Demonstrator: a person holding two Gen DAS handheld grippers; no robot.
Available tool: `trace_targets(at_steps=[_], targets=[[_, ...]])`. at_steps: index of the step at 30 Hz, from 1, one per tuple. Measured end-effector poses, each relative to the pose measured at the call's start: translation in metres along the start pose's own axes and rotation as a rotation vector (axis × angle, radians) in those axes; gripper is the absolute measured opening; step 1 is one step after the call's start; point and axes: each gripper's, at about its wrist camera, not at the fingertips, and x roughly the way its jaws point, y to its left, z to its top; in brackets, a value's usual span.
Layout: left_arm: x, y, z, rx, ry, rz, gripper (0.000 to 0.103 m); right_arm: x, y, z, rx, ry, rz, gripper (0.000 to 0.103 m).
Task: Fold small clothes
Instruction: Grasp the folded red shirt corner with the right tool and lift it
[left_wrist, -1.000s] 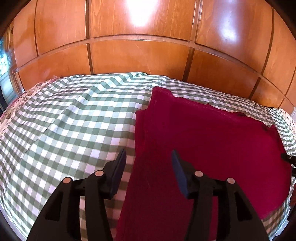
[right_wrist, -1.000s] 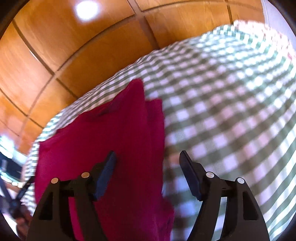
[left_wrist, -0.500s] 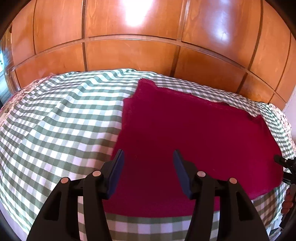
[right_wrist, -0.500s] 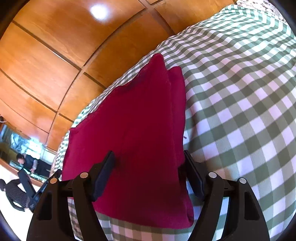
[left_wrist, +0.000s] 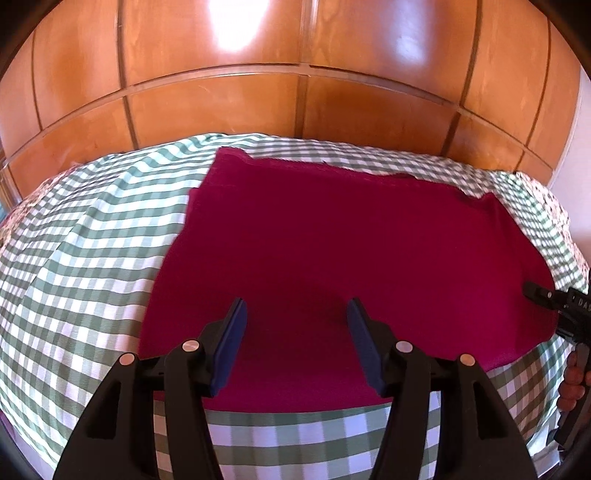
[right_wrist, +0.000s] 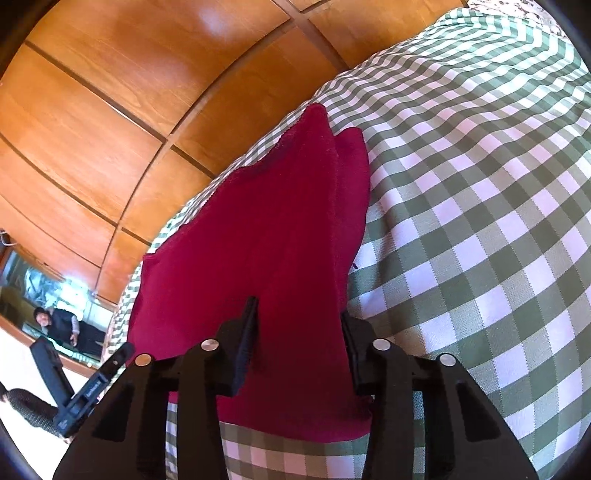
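Note:
A dark red cloth (left_wrist: 351, 251) lies flat on the green-and-white checked tablecloth (left_wrist: 85, 266). My left gripper (left_wrist: 296, 306) is open and hovers over the cloth's near edge, left of its middle, with nothing pinched. At the cloth's right end, the right gripper's tip (left_wrist: 546, 295) pokes in from the frame edge. In the right wrist view the red cloth (right_wrist: 280, 229) runs away from me. My right gripper (right_wrist: 299, 310) straddles its near right corner. Its jaws are closing with the cloth between them, still flat. The left gripper (right_wrist: 107, 365) shows at lower left.
A panelled wooden wall (left_wrist: 295, 74) rises just behind the table. A floral cloth (left_wrist: 546, 199) shows at the table's far right. A hand (left_wrist: 572, 373) holds the right gripper. Far off at the left, a person (right_wrist: 59, 321) stands in the room.
The left gripper slid right along the near edge, from the cloth's left side toward its middle. The right gripper moved onto the cloth's near corner and its jaws narrowed around it.

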Motion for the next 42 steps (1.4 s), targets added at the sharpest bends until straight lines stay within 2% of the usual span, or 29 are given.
trace_targets(at_steps=[4,7,11,16,32,42], targets=[[0.015,-0.007,0.0,0.029,0.042,0.016,0.056,-0.002,0.003,0.001,0.003,-0.001,0.008,0.035],[0.021,-0.005,0.0,0.011,0.06,0.0,0.057,-0.005,0.01,0.005,-0.006,-0.007,0.01,0.034],[0.013,0.002,0.001,-0.015,0.046,-0.038,0.056,-0.012,0.025,0.013,-0.031,-0.018,0.011,0.033],[0.004,0.012,0.002,-0.032,0.023,-0.029,0.056,-0.016,0.047,0.02,-0.074,-0.024,0.026,0.032],[-0.012,0.05,-0.001,-0.119,-0.022,-0.018,0.056,0.006,0.141,0.016,-0.267,0.013,0.036,0.031],[-0.014,0.077,-0.004,-0.181,-0.012,-0.023,0.056,0.045,0.215,-0.002,-0.409,0.093,0.072,0.031]])
